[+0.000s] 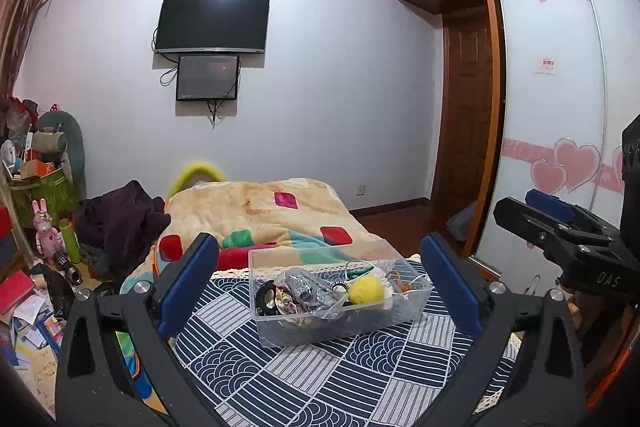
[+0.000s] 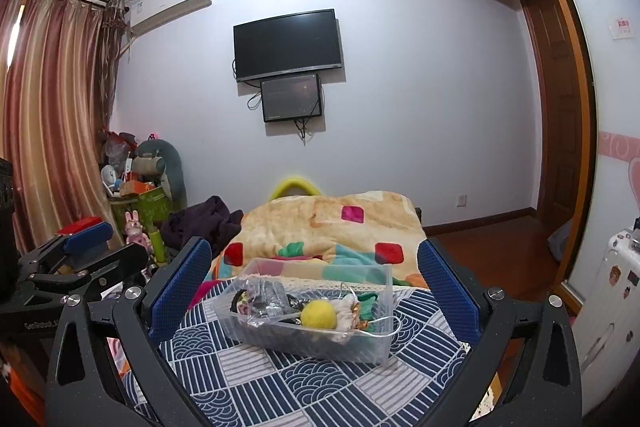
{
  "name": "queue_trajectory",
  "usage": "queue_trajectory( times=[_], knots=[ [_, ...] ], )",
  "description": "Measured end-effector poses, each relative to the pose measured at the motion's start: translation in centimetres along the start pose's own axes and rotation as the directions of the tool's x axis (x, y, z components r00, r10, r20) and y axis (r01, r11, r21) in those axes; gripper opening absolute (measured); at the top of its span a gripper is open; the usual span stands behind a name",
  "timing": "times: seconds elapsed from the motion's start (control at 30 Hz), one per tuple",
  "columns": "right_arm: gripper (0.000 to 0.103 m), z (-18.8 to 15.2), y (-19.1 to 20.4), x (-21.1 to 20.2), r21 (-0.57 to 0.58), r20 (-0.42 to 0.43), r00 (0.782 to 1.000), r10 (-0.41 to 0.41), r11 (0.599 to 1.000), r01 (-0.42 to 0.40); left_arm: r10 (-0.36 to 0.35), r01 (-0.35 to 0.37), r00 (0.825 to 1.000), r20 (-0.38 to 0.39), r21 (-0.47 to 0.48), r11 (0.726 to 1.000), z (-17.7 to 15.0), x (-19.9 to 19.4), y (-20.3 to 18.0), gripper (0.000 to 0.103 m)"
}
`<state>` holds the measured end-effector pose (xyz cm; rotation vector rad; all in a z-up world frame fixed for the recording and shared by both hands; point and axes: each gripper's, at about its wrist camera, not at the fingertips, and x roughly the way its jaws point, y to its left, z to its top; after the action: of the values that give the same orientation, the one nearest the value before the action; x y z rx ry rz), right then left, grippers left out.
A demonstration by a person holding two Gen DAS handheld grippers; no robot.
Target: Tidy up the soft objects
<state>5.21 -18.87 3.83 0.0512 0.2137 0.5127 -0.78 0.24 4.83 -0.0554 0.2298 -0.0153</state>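
Both claws, left [image 1: 320, 283] and right [image 2: 314, 291], gape wide, nearly level, facing the clear bin [image 1: 340, 291].

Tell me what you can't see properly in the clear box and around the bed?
- Clear box: beside the yellow ball, its things are a tangle too small to name, in both views.
- Yellow hoop: mostly hidden behind the blanket, blurred in the left view.
- Pile by the curtain: too small and cluttered to sort.
- Left gripper, right gripper: handles cut off by the bottom edge.
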Motion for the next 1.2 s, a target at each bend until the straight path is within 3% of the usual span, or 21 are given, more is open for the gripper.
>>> queue_trajectory(
  times=[1.2],
  knots=[
    [0.103,0.18,-0.05,-0.26,0.004,0.003,1.000,0.008,1.000,-0.008,-0.010,0.010,1.000,0.005,0.005,1.000,0.14,-0.26,-0.39,0.102]
  ],
)
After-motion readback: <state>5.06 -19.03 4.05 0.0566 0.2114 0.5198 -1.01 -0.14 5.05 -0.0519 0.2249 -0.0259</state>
